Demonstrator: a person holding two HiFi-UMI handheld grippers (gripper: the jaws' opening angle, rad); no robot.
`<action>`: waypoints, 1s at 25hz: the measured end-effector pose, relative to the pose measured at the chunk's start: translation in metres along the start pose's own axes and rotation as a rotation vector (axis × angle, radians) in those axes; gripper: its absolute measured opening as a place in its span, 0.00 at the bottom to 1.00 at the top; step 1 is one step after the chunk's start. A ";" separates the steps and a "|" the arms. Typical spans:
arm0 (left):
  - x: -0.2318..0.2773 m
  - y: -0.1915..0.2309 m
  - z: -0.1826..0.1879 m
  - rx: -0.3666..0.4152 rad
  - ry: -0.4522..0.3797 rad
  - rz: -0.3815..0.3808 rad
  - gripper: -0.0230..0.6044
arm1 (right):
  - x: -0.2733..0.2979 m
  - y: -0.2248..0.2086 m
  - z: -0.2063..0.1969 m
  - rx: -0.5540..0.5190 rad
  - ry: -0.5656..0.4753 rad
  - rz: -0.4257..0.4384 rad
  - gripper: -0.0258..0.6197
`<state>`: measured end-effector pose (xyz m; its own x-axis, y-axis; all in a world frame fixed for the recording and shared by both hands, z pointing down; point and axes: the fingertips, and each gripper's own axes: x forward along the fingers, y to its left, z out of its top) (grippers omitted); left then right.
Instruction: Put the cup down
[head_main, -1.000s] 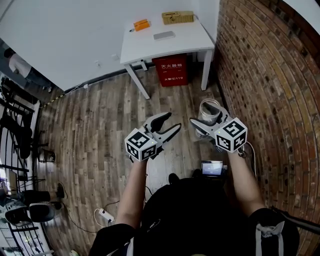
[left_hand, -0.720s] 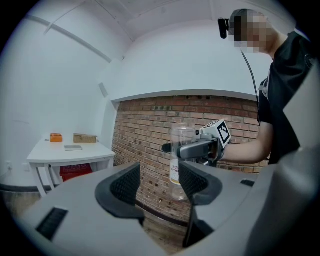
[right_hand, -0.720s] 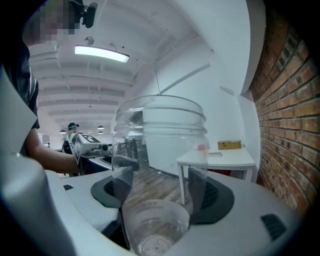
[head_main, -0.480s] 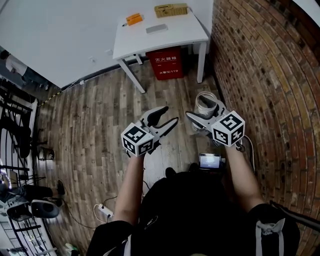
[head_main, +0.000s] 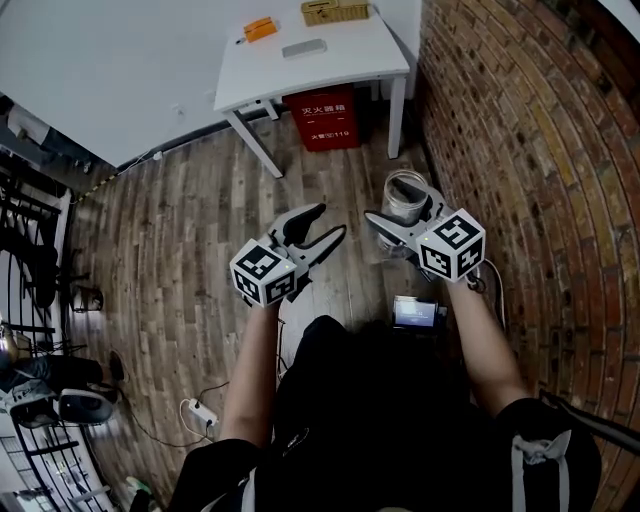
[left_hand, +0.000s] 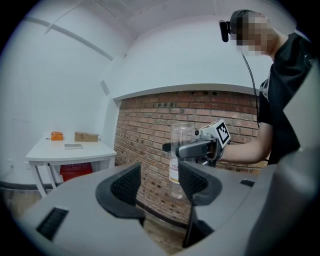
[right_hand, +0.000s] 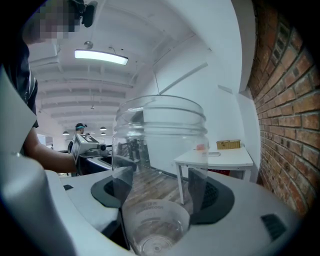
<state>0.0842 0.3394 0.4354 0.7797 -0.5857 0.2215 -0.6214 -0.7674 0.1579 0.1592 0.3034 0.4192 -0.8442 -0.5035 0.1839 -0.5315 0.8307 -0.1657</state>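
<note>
Partway spread, right hand-held gripper clamps cup; left hand-held gripper agape.

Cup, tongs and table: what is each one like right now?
Cup: clear, empty, upright, held in the air.
Right tongs: shut on the cup.
Left tongs: open, nothing between them.
White table: standing beside the brick wall.
Red box: sitting under the table.
</note>
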 end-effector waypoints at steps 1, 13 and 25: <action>0.002 0.001 0.000 -0.001 0.003 0.000 0.42 | 0.001 -0.003 0.000 0.000 0.001 0.000 0.59; 0.030 0.054 0.000 -0.023 -0.005 -0.033 0.42 | 0.035 -0.041 -0.003 0.017 0.020 -0.039 0.59; 0.072 0.193 0.034 -0.027 -0.025 -0.103 0.42 | 0.137 -0.128 0.034 0.031 0.015 -0.130 0.59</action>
<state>0.0227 0.1398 0.4492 0.8408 -0.5109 0.1792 -0.5398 -0.8167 0.2042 0.1089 0.1203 0.4330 -0.7671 -0.6027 0.2198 -0.6385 0.7508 -0.1694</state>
